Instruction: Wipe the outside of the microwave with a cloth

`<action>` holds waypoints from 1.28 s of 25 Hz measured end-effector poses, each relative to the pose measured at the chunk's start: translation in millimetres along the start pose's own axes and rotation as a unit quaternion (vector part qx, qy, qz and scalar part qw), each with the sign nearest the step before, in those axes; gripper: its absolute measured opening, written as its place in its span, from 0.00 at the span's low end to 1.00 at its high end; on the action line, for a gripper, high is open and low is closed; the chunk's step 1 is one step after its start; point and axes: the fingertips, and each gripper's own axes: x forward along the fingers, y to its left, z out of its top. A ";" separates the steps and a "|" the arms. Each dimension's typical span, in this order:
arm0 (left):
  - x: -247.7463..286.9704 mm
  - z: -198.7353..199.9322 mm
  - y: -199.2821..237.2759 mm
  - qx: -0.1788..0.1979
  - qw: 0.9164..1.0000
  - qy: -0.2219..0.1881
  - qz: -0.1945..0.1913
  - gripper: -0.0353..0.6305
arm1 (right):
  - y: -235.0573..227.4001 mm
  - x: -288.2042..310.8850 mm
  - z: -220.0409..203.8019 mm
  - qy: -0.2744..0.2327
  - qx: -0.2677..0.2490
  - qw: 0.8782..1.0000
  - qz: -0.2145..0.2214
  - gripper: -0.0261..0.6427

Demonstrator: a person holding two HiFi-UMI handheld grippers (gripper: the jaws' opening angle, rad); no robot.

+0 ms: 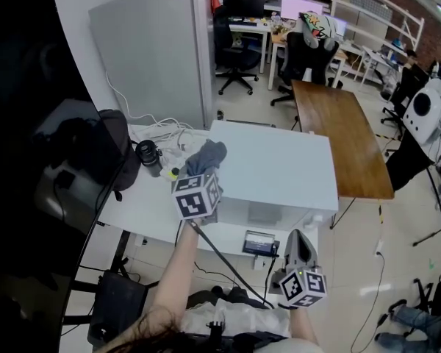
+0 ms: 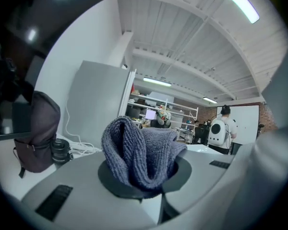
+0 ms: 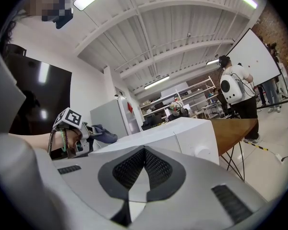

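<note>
Far left: dark soft backpack [image 1: 112,151] slumped on the white table [image 1: 143,208]. Just beside it, a black cylindrical camera lens [image 1: 148,156] standing upright; a tangle of white cables [image 1: 167,131] behind it, in front of a tall grey metal cabinet [image 1: 151,54].

Left gripper [image 1: 203,170]: jaws clamped on a bunched grey-blue terry cloth [image 2: 141,150]. The cloth bulges up and out from between the dark pads [image 2: 115,178]. Head view puts the cloth at the left edge of the microwave's top, towards the back corner. Whether it presses on the surface cannot be made out.

Centre: white box-shaped microwave [image 1: 275,171] on the table, top face bare. The right gripper view shows a round knob on its front.

Right gripper [image 1: 299,250]: held low, in front of the microwave and well apart from it. Jaws together, the textured pads [image 3: 129,169] meeting at the tips, nothing between them.

Right: long brown wooden tabletop [image 1: 347,142], running away from the microwave's right side.
</note>
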 end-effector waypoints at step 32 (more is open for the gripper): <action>139.4 -48.7 -257.0 0.137 0.965 0.093 -0.206 0.13 | -13.0 56.1 26.3 -0.008 -0.063 0.998 0.005 0.07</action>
